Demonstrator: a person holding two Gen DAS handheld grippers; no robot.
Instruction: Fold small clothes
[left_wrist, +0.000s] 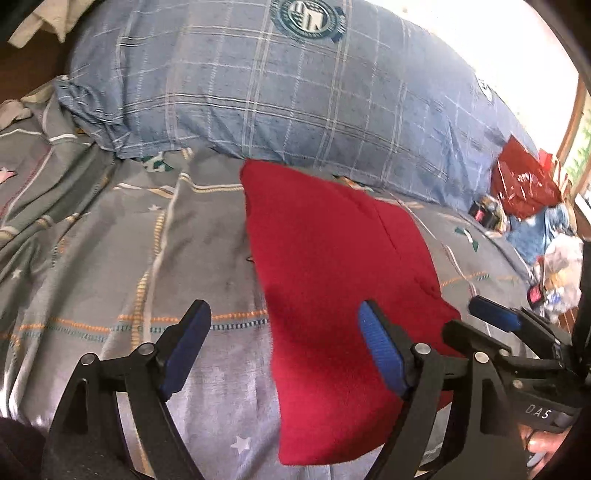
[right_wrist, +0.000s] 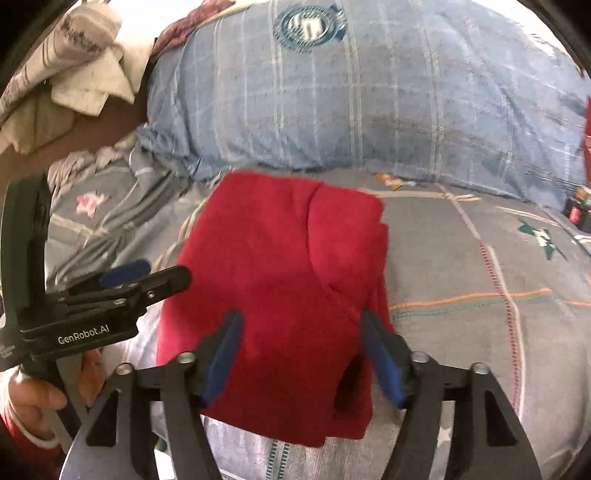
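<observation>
A red folded garment lies flat on the grey patterned bedsheet; it also shows in the right wrist view. My left gripper is open and empty, hovering above the garment's left edge, its right finger over the red cloth. My right gripper is open and empty, its jaws wide over the garment's near right part. The left gripper also shows at the left of the right wrist view, and the right gripper at the right of the left wrist view.
A blue plaid pillow lies behind the garment. Crumpled grey bedding bunches at the left. A red bag and clutter sit at the far right. Pale cloths lie at the upper left.
</observation>
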